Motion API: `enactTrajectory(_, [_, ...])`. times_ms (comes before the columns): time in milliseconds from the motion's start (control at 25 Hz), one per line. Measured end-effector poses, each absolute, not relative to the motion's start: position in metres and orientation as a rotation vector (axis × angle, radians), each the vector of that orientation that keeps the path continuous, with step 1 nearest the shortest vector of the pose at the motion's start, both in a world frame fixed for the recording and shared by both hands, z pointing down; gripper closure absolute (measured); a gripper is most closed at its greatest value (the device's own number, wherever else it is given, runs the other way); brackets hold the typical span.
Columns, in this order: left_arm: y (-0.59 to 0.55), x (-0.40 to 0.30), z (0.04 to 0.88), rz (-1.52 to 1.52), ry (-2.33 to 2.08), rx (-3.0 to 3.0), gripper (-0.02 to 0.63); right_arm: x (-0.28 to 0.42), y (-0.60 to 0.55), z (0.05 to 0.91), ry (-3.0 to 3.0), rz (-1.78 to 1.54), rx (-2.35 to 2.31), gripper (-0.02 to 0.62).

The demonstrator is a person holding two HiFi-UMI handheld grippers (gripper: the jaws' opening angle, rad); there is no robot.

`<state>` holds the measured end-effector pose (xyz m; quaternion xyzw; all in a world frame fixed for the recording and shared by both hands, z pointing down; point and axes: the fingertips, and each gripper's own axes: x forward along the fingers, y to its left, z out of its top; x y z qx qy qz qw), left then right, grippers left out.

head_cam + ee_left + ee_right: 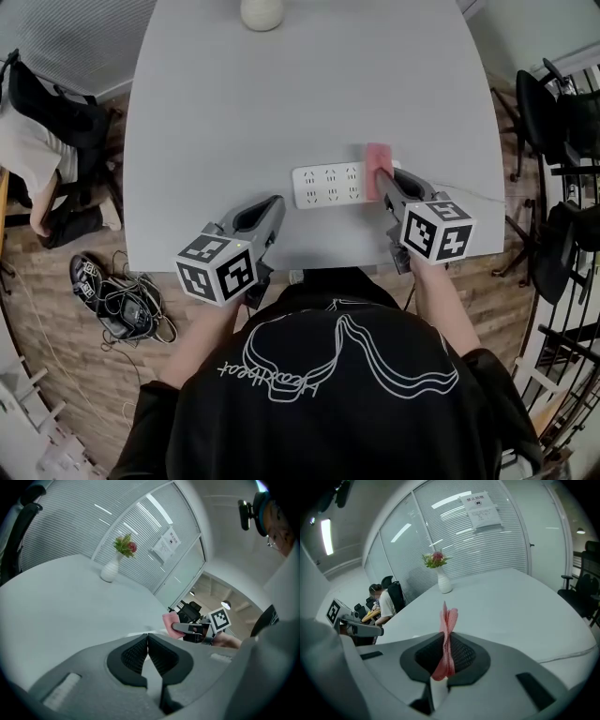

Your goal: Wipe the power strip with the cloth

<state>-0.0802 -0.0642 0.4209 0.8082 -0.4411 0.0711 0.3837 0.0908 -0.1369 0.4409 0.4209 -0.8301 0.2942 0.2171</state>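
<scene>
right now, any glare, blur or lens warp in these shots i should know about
Head view: even soft light, the power strip sharp, fisheye bowing the table edges. Left gripper view: dark corners, lamp streaks on the curved-looking glass wall. Right gripper view: similar streaks, and the cloth in the jaws slightly soft.

White power strip (328, 185), flat; bunched pink cloth (378, 164) at its right end.
</scene>
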Motion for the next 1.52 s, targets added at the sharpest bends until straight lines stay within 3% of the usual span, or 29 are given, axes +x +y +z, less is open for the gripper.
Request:
enactTrajectory(800, [-0.054, -0.113, 0.427, 0.165, -1.196, 2.014, 0.592, -0.034, -0.098, 0.464, -2.380, 0.777, 0.786, 0.557])
enactTrajectory(1520, [-0.051, -0.120, 0.430, 0.173, -1.193, 2.012, 0.592, -0.049, -0.093, 0.488, -2.289, 0.672, 0.750, 0.557])
